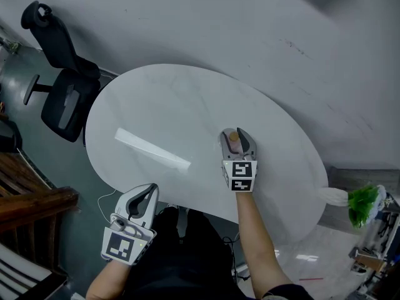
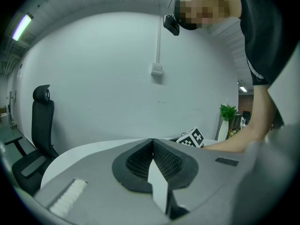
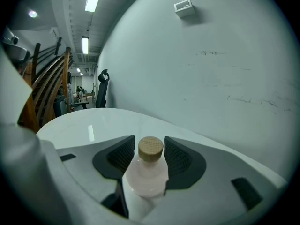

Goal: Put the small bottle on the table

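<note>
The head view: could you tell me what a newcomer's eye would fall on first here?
First comes the small bottle, pale pink with a wooden cap, clamped in the right gripper over the white table. Next come the left gripper, shut and empty, by the table's near edge, and the black office chair at the far left.

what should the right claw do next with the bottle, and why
Probably ease the right claw straight down until the bottle stands on the table, then open it. The claw is shut on the upright bottle, above a bare part of the table. Whether the bottle's base already touches the table cannot be told.
</note>
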Motion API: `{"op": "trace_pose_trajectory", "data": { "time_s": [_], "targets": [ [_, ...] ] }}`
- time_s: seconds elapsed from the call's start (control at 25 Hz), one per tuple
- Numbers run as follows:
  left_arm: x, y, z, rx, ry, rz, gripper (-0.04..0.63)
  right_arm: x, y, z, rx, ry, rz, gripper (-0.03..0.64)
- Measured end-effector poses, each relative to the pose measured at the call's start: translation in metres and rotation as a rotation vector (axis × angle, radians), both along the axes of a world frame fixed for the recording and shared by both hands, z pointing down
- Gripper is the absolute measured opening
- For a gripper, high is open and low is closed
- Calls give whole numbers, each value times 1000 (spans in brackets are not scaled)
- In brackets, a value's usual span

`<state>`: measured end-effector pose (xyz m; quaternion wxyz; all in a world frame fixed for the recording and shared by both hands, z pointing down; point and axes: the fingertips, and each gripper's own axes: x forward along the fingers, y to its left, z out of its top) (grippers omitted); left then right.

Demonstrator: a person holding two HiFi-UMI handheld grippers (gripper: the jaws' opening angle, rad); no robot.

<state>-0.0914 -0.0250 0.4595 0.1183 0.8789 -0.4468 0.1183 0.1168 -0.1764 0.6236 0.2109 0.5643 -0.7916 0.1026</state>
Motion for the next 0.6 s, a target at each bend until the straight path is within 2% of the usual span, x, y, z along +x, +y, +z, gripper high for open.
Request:
{"op": "trace_pose_trajectory", "data": {
  "time_s": [0.32, 0.6],
  "targets": [
    [3, -2, -4, 15, 33, 32, 5, 5, 8, -15, 16, -1, 21, 170],
    [7, -4, -3, 2, 68, 67, 5, 19, 22, -32, 31, -23, 83, 169]
  ]
}}
